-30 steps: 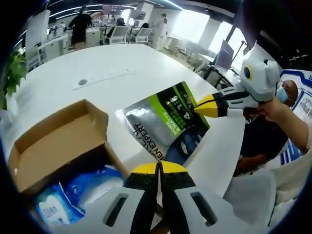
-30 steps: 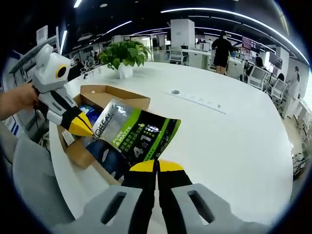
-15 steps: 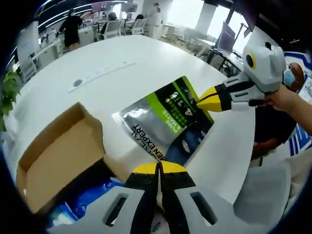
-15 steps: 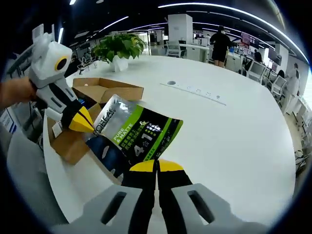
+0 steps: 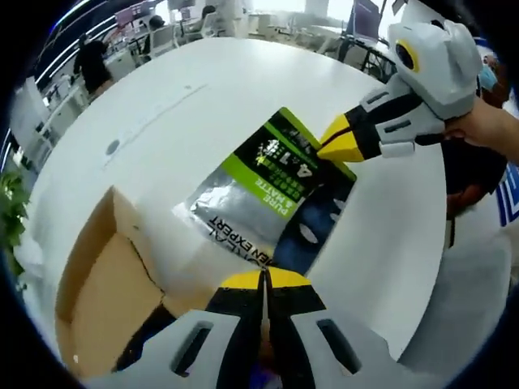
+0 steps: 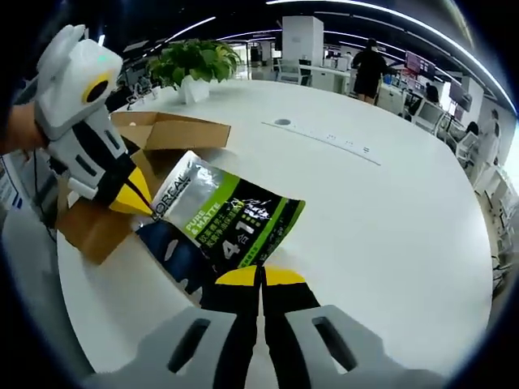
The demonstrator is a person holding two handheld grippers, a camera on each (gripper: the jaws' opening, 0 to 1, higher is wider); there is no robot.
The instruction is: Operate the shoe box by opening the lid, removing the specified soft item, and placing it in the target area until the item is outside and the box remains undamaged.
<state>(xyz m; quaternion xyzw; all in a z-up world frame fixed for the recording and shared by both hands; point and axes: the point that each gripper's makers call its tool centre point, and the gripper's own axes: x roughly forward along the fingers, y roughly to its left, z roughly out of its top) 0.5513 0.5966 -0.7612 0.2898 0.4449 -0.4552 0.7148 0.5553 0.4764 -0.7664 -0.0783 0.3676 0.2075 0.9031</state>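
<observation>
Pouch carried between two grippers, clear of the box.
Silver-green-black soft foil pouch (image 5: 272, 194) hangs over the white table (image 6: 389, 219); right gripper (image 6: 260, 276) and left gripper (image 5: 264, 279), jaws closed, pinch opposite ends of its long axis; open brown cardboard shoe box (image 6: 134, 174) lies beside.

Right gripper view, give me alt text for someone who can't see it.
A silver, green and black soft pouch is held over a white table, pinched at its near edge by the right gripper and at its far corner by the left gripper. An open cardboard shoe box sits behind it, with a potted plant and office desks beyond.
</observation>
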